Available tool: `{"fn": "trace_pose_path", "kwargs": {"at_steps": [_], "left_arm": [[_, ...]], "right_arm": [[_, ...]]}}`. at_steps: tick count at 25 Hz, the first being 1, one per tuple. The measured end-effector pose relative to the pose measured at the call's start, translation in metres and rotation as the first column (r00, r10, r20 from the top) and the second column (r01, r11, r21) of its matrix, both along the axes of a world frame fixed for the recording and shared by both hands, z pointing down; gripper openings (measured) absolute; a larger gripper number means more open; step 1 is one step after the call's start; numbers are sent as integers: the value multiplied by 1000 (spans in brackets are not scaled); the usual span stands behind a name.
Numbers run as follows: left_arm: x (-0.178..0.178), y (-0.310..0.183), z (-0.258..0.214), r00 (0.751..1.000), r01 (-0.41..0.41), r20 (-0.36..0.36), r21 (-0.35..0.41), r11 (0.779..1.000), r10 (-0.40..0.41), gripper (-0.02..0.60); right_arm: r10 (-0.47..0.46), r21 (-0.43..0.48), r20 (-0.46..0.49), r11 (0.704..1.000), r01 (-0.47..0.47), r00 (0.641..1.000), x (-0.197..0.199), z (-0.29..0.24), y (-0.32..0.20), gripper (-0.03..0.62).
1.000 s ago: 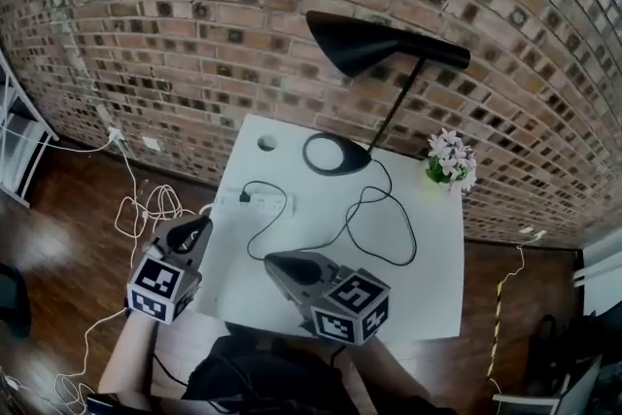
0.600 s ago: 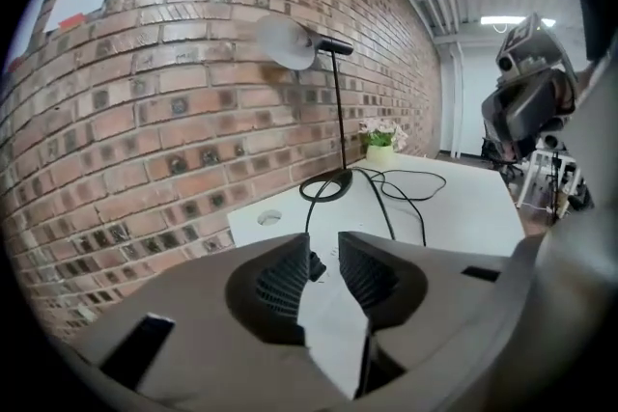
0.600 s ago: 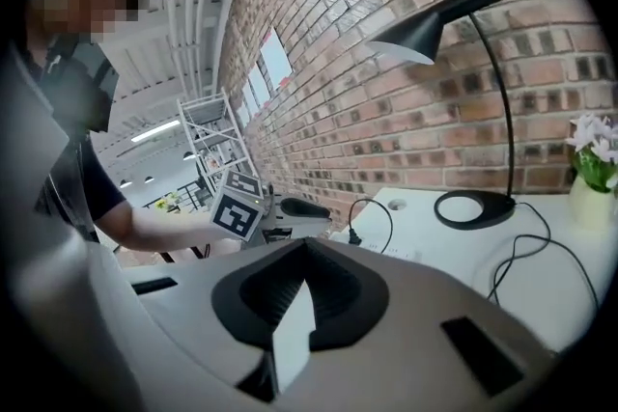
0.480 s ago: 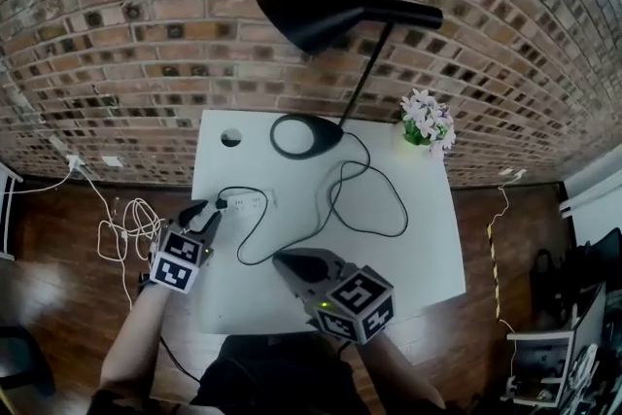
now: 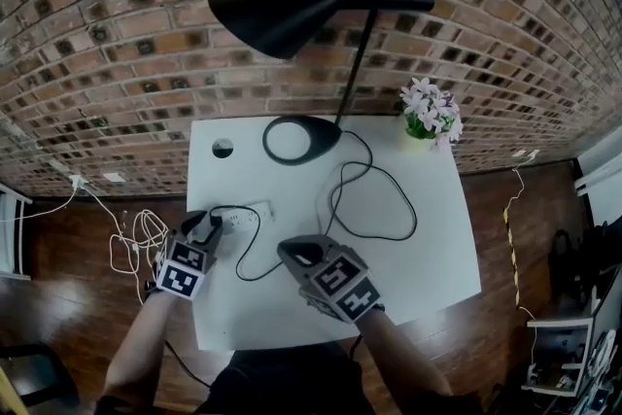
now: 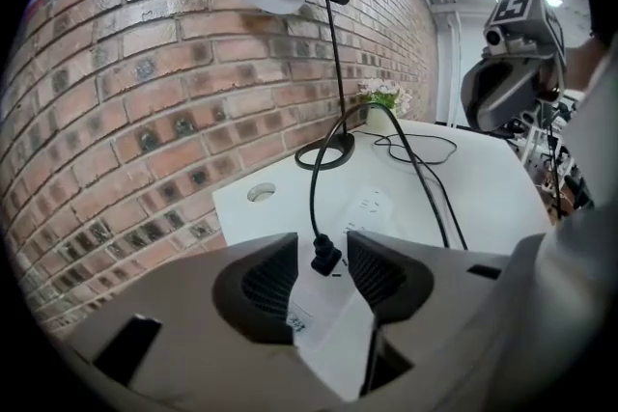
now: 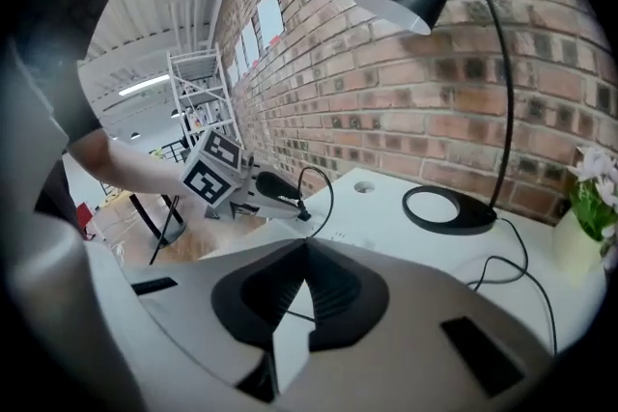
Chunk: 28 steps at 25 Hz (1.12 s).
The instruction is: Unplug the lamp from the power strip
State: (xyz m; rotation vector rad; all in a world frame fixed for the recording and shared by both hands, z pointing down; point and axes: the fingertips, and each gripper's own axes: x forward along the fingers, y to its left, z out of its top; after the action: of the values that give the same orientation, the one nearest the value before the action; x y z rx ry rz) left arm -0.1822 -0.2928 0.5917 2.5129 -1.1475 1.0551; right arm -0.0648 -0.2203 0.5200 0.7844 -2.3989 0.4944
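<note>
Two grippers are hovering over the front half of a white table [image 5: 428, 258] that is standing against a brick wall [image 5: 117, 63]. The left gripper [image 5: 206, 224] is reaching down at the left edge. Its jaws have just been opening and are standing wide apart. The black plug [image 6: 325, 256] is sitting between them, in the end of the white power strip [image 6: 372, 206], with neither pad pressing on it. The power strip is lying near the left edge, about midway between front and back.

From the plug the black cable [image 6: 312, 193] is rising in an arc, then running in loose loops across the middle of the table to the lamp [image 5: 292, 15]. The lamp's round base is resting by the back edge, a little left of centre, and its black shade is hanging out over the back left part.

The right gripper [image 5: 294, 253] is pointing toward the power strip from near the front edge, about centre, apart from the plug. Its jaws are meeting at the tips with nothing between them.

Pale flowers [image 5: 430, 115] in a small pot are standing at the back right corner, and a round hole [image 5: 223, 148] is showing near the back left corner. White cords [image 5: 131, 238] are lying tangled on the wooden floor beyond the left edge.
</note>
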Motion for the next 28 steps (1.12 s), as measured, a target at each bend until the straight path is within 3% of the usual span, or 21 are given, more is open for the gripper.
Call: {"fn": "trace_pose_path", "kwargs": {"at_steps": [11,17,22,28], "left_arm": [[4,-14,18,1000,23,17,-61,998,-22,166],[9,-11,21,1000,4,4,-94,996,-3,127],[11,-13,20,1000,-9,-11,-94,996,8,95],[11,-14,20,999,-27,-31,-101,994,24,80]], "right_arm": [[-142,-53,-123,989,136,982,-4,61,-60,8],[-241,-77,-140,970,232,961,-30,87,-80,8],[-354,-87,-158,935,344,922,-56,94,-78,8],[-393,-100,-171,919,381,904,-73,101,-81,8]]}}
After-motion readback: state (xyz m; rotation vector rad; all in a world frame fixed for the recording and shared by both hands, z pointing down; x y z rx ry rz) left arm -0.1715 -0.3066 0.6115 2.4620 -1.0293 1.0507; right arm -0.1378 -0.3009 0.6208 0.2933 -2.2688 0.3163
